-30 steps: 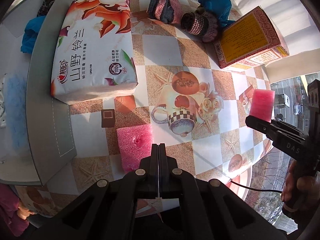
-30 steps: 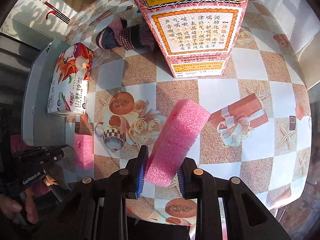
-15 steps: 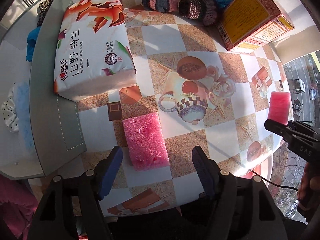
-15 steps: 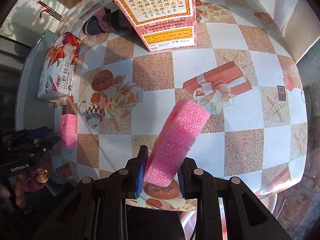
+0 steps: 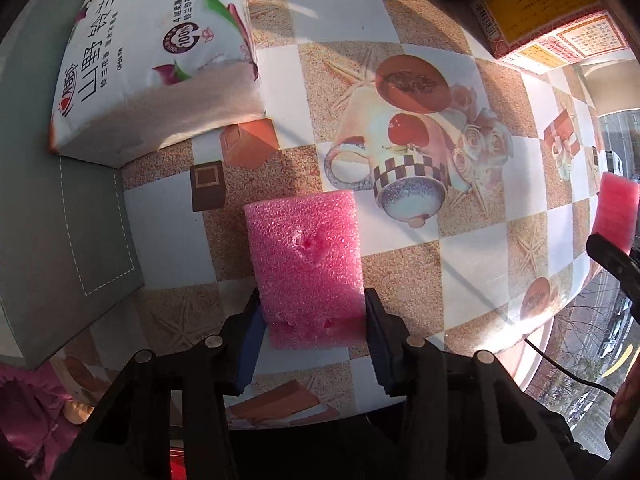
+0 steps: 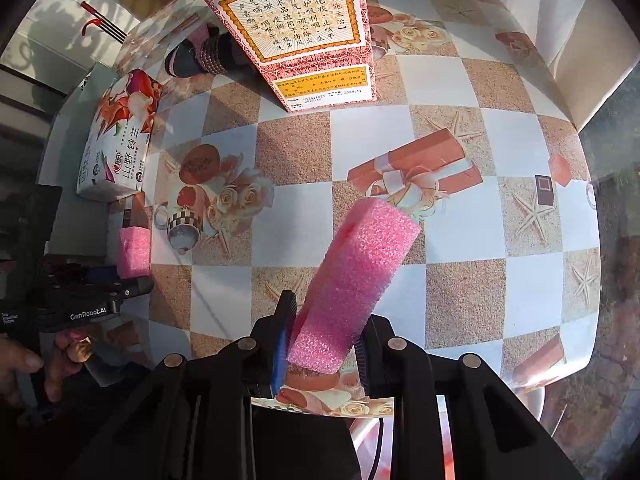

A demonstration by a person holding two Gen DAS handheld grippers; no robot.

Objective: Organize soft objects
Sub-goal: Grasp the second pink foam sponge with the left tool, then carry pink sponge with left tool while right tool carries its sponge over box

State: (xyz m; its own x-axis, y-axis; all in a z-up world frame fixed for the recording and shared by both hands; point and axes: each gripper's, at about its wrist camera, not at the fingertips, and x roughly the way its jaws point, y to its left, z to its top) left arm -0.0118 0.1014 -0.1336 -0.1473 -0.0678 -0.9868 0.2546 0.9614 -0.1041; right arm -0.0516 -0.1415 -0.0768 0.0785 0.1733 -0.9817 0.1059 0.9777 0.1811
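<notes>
A pink foam block (image 5: 304, 256) lies flat on the patterned tablecloth (image 5: 400, 12). My left gripper (image 5: 312, 312) points straight down over the block's near end, its jaws closing with the pads meeting its two long sides. In the right wrist view the same block (image 6: 134, 252) shows at the far left beside the left gripper (image 6: 120, 284). My right gripper (image 6: 324, 344) is shut on a second pink foam block (image 6: 360, 272), held tilted above the table. That second block (image 5: 616, 212) also shows at the right edge of the left wrist view.
A flowered tissue pack (image 5: 160, 52) lies beyond the flat block, partly on a grey mat (image 5: 60, 220). A red and yellow carton (image 6: 296, 28) stands at the far side with dark knitted items (image 6: 200, 56) next to it. The table's edge (image 6: 560, 364) runs near right.
The left gripper went from shut to wide open, sank over the flat foam block and now closes on its sides. The right gripper carried its block to the right, away from the carton.
</notes>
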